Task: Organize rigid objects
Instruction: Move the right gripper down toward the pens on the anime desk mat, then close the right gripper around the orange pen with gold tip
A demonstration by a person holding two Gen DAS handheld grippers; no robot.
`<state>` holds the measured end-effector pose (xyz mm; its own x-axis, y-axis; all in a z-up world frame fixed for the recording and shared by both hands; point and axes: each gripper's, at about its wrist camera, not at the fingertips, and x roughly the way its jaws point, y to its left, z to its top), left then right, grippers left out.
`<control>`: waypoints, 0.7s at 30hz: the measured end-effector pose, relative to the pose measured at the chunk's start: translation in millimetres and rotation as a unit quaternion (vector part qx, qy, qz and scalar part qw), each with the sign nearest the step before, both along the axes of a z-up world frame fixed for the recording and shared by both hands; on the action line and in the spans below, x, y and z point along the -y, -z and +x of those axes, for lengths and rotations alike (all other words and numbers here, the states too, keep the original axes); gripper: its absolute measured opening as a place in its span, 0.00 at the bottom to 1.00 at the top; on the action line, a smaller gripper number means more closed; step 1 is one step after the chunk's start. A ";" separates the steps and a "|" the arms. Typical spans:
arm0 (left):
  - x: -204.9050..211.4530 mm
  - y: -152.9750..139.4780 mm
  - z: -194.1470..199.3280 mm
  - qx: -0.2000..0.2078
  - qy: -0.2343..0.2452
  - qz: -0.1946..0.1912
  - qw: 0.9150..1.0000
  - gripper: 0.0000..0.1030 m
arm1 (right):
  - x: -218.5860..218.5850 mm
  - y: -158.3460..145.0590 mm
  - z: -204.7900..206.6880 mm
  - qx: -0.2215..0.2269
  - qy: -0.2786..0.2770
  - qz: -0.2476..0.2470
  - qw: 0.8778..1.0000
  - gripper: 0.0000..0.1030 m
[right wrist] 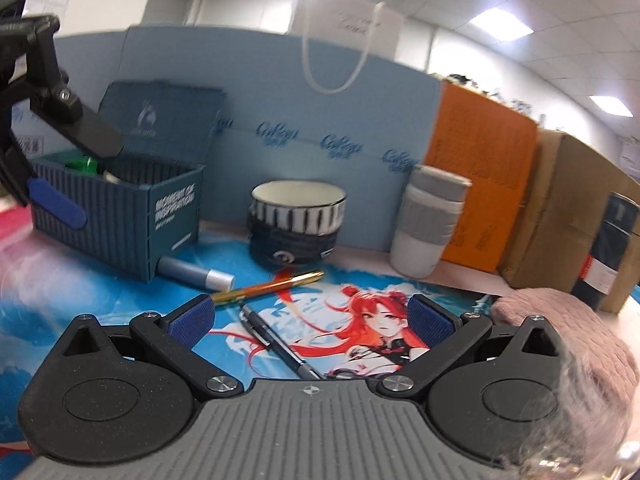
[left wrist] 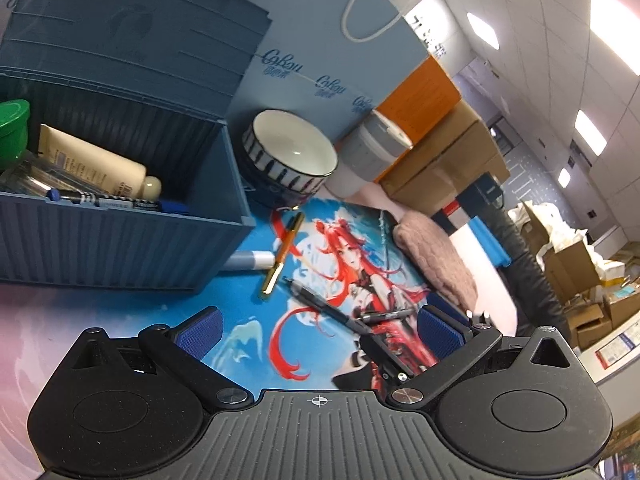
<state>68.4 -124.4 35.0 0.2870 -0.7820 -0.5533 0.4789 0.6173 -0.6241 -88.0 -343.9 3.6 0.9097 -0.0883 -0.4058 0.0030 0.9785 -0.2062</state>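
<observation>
1. Left gripper [left wrist: 318,330] is spread wide w/ nothing between the blue pads – hovering over the blue printed desk mat with the red-haired anime figure [left wrist: 240,344]. Right gripper [right wrist: 310,320] is the same, wide apart and empty, low over that mat.
2. Nearest loose item: a black click pen [right wrist: 276,346] lying on the mat right between the right gripper's fingers, not touched by either pad. In the left view it sits diagonally [left wrist: 320,304], w/ a black marker pen [left wrist: 386,315] just beside its lower end.
3. A bit further out – an orange pen with gold ends [right wrist: 270,286], flat on the mat, well apart from both grippers.
4. Next to it, a blue-grey tube with a white cap [right wrist: 196,274], lying against the bottom front of the box.
5. The dark blue container-style storage box with its lid flipped up [left wrist: 120,248] is on the left. Inside: a cream plastic bottle [left wrist: 96,164], a green lid [left wrist: 14,128], a blue-capped marker [left wrist: 104,200], some clear stuff I can't make out.
6. Behind the pens: a white ceramic bowl with dark stripes [right wrist: 298,220], upright.
7. Right of it, a white and grey lidded cup [right wrist: 430,224], then an orange box [right wrist: 480,192] and brown cardboard boxes [right wrist: 576,216].
8. A pink fuzzy cloth [right wrist: 560,340] sits near the right gripper's right side.
</observation>
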 end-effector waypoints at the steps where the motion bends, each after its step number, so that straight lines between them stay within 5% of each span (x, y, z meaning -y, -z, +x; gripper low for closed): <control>1: -0.8 0.5 0.9 0.001 -0.001 0.006 1.000 1.00 | -1.9 0.9 3.4 -0.006 -0.008 -0.004 1.000 1.00; 9: -11.1 -2.2 6.2 0.032 -0.012 0.056 0.998 1.00 | -23.1 7.5 32.0 -0.038 -0.020 -0.040 0.998 0.97; 12: -13.3 1.8 13.2 0.009 -0.004 0.048 0.999 1.00 | -25.6 11.5 44.2 -0.062 -0.036 -0.046 0.996 0.89; 17: -16.1 1.3 14.9 0.007 -0.002 0.041 0.999 1.00 | -22.8 14.5 67.7 -0.113 -0.060 -0.010 0.992 0.86; 21: -20.6 -0.5 15.9 0.005 -0.005 0.026 1.000 1.00 | -3.2 12.9 88.5 -0.136 -0.024 0.097 0.986 0.86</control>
